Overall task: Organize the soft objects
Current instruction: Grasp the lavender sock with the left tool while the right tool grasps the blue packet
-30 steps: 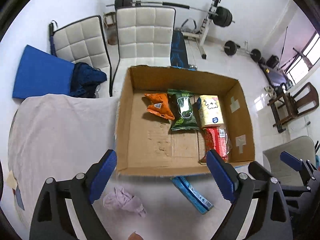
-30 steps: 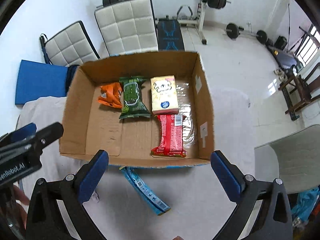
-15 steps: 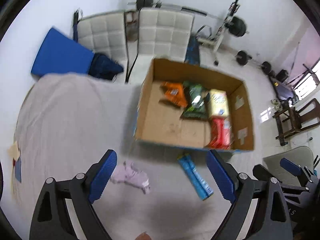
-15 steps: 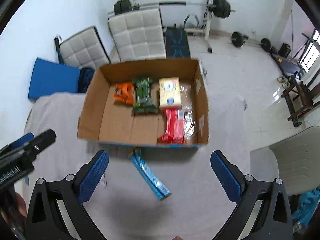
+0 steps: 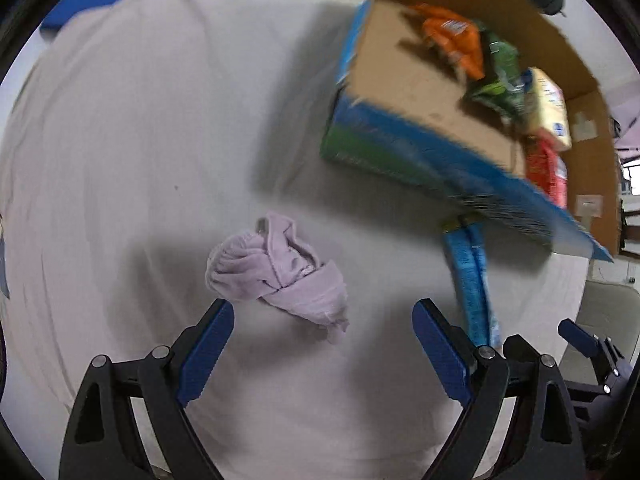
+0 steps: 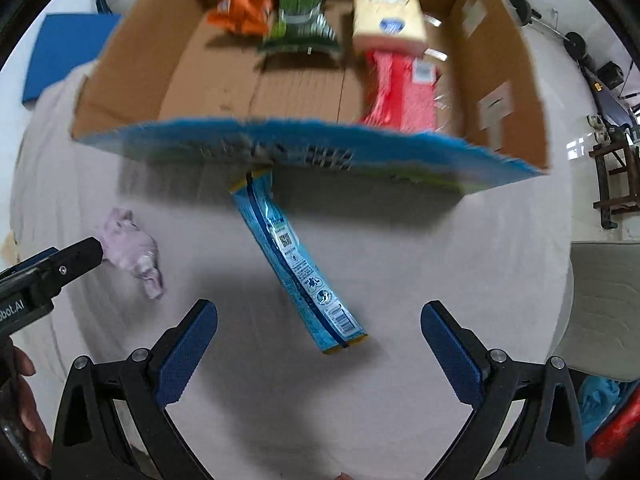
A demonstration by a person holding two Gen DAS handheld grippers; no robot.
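Note:
A crumpled lilac cloth [image 5: 280,276] lies on the grey table cover just ahead of my left gripper [image 5: 323,332], which is open and empty; the cloth also shows in the right wrist view [image 6: 130,246]. A long blue packet [image 6: 296,264] lies in front of my right gripper [image 6: 319,338], open and empty; it also shows in the left wrist view [image 5: 470,280]. The cardboard box [image 6: 128,68] holds an orange packet [image 6: 244,10], a green packet [image 6: 300,20], a yellow pack [image 6: 386,12] and a red packet [image 6: 402,88].
The box's near wall [image 5: 420,160] with blue and green print stands just beyond both items. The left gripper's body [image 6: 48,272] shows at the right view's left edge. A grey chair seat [image 6: 600,308] is off the table's right side.
Both grippers have dropped low and close to the table: the left now sits right behind the lilac cloth, the right behind the blue packet. Both stay open.

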